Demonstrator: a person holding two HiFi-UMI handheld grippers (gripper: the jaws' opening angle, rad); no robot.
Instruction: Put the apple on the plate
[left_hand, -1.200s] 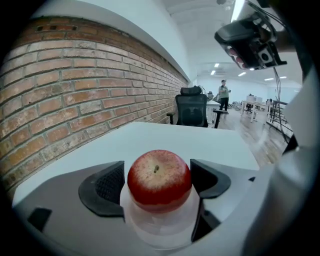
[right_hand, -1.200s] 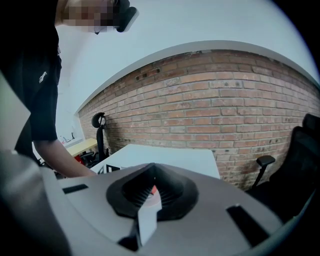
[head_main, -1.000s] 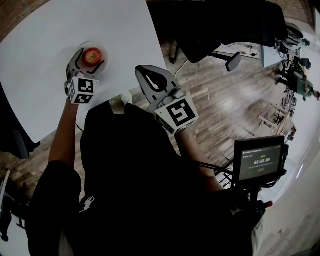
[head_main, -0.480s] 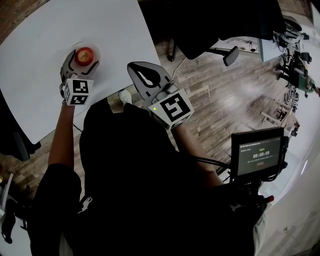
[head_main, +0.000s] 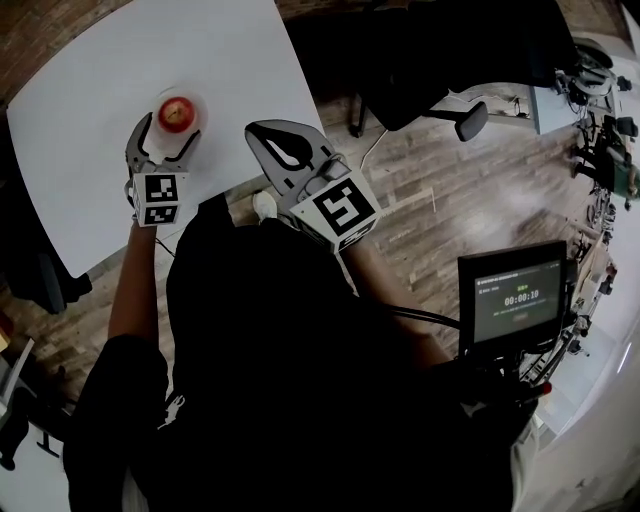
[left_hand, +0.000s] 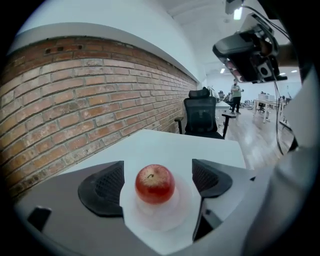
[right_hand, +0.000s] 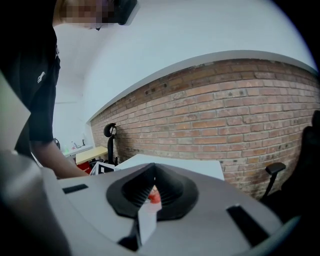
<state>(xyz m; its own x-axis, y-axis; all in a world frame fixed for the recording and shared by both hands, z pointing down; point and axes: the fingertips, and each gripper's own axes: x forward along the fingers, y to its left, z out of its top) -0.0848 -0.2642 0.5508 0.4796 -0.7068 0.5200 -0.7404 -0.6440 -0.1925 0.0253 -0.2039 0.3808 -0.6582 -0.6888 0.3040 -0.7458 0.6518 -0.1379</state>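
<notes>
The right tool (head_main: 270, 140), pressed together and empty, hung off the edge of the bench (head_main: 100, 80) and was best left idle. The left tool (head_main: 163, 140) had just been opening, and its jaws stood spread, touching nothing. Just beyond them the apple (left_hand: 155, 184) sat upright on the plate (left_hand: 165, 220). A straight draw-back with no sideways sweep looked the safest way to avoid nudging it.

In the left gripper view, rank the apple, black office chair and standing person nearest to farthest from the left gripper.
1. apple, on the plate, just ahead of the fingers.
2. black office chair, beyond the table's far end.
3. standing person, far back, right.
</notes>
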